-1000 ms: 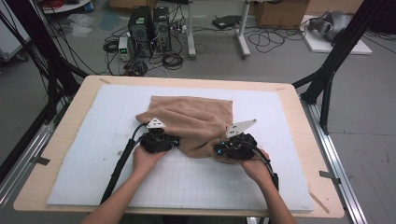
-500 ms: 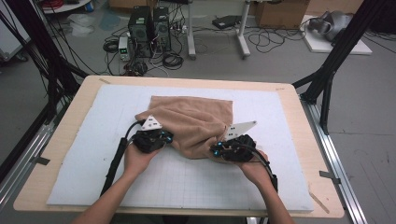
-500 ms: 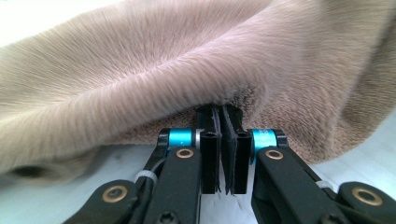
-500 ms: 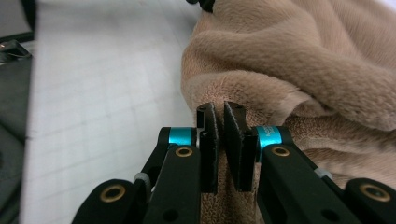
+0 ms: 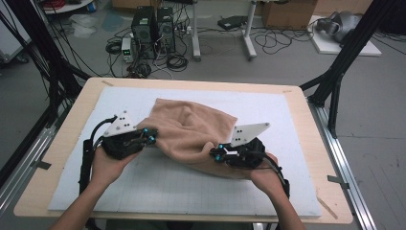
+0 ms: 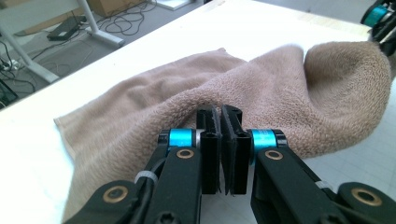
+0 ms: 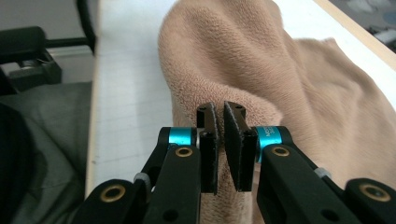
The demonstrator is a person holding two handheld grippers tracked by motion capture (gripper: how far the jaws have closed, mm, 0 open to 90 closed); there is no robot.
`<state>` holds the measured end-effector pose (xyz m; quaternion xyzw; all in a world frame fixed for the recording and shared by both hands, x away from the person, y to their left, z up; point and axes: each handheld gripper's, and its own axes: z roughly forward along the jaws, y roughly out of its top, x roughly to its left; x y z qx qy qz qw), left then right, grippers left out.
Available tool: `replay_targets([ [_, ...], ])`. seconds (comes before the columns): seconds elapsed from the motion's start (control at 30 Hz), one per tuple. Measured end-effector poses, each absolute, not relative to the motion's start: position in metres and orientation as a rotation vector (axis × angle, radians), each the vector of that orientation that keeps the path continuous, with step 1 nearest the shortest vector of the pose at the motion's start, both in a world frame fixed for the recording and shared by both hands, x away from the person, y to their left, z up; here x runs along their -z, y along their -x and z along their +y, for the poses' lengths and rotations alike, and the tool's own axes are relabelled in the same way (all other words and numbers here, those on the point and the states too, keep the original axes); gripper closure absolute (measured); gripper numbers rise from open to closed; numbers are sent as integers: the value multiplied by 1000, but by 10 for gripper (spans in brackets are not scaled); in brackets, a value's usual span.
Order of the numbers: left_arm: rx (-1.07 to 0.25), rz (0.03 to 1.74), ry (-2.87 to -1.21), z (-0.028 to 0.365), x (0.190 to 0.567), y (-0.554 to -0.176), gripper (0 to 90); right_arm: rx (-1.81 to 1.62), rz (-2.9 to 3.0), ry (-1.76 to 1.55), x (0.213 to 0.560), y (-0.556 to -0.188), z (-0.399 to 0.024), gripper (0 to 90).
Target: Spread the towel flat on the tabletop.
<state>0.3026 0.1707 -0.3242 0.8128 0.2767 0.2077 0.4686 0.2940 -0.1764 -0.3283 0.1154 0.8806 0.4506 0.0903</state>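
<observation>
Towel [image 5: 191, 132]: tan terry cloth, thick looped pile, soft rounded folds. It lies rumpled near the middle of the table, its far part flat on the mat, its near edge lifted at two places and sagging in a curve between them. In the left gripper view [image 6: 280, 93] the pile reads coarse and nubbly, one end rolled up into a hump at the right. In the right gripper view [image 7: 261, 70] the cloth rises in a steep ridge straight ahead.

Left gripper [image 5: 152, 139]: black body, blue rings at the jaw roots, grey three-cornered plate on top. Its jaws have just been closing and now stand pinched together on the towel's near left edge, a fold of cloth pressed between the pads [image 6: 223, 140].

Right gripper [image 5: 216, 155]: same make. Jaws nearly together, clamped on a fold at the near right edge of the towel [image 7: 223, 140].

Mat [image 5: 158, 191]: white, thin, printed with a fine grid, covering most of the tabletop.

Table [image 5: 62, 158]: pale wood board, bare border showing round the mat, dark frame posts at either side.

Floor beyond: grey, with two computer towers [image 5: 153, 26], tangled black cables [image 5: 177, 60], a white desk leg [image 5: 248, 31] and cardboard boxes [image 5: 287, 9].
</observation>
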Motion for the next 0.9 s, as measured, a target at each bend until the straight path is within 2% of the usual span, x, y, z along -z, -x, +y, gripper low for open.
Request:
replay_targets([
  [0.23,-493,787,-2012,139,365,-376,859,-1193,2573,-630,364,-343,-195,842],
  [0.33,-438,861,-1991,132,388,-403,854,-1148,2590,-764,385,-367,-204,844],
  [0.4,-395,917,-1998,129,401,-416,834,-1147,2587,-858,398,-382,-211,846],
  [0.43,-382,940,-1986,129,404,-419,790,-1135,2582,-877,403,-387,-213,847],
  [0.5,-365,952,-1956,132,403,-419,701,-1130,2568,-930,409,-394,-218,848],
  [0.6,-417,876,-2003,135,389,-406,602,-1138,2553,-951,413,-399,-223,848],
  [0.77,-452,789,-2021,153,371,-376,570,-1152,2551,-945,408,-394,-225,841],
  [0.9,-446,773,-2022,169,373,-352,568,-1178,2528,-894,396,-383,-224,797],
])
